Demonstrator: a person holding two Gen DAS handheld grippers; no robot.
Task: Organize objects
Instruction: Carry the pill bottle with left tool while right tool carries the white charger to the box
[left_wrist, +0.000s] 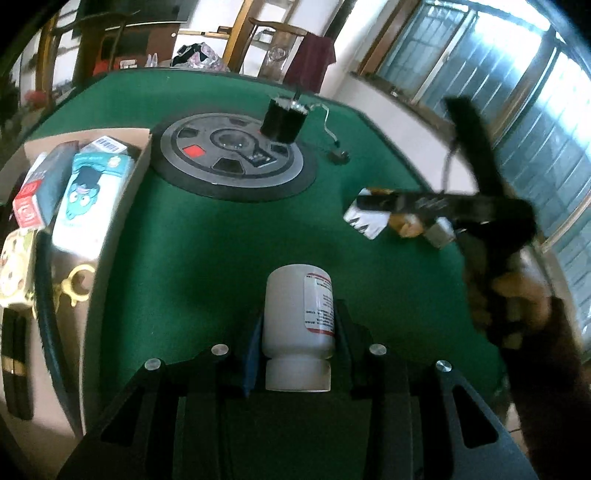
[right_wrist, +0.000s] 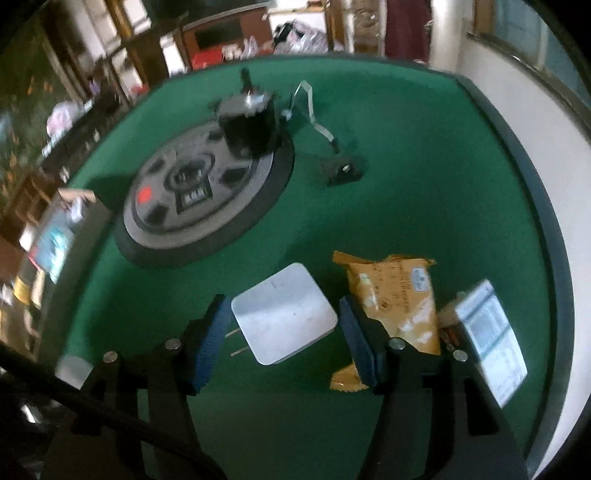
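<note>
A white plastic pill bottle with a red-bordered label is clamped between the fingers of the left gripper, its cap end toward the camera and its base pointing forward over the green felt table. The right gripper is held with its blue-padded fingers apart on either side of a white square charger plug, whose two prongs point toward the left finger; whether the pads touch it cannot be told. Just right of that gripper lie a yellow-orange snack packet, partly covered by the right finger, and a small white printed box. Ahead of both grippers a round grey disc with dark openings and a red mark is sunk in the table's middle, with a black cylindrical motor-like part at its far edge and a small black piece on a pale ribbon cable beside it. Left of the left gripper an open cardboard box holds cartons, one white with a teal cartoon face; its near contents are cut off and blurred. Open felt lies between disc and grippers. The table's dark raised rim curves close on the right, beside a pale wall and barred windows. Wooden chairs and clutter beyond the far edge are too blurred to make out.
</note>
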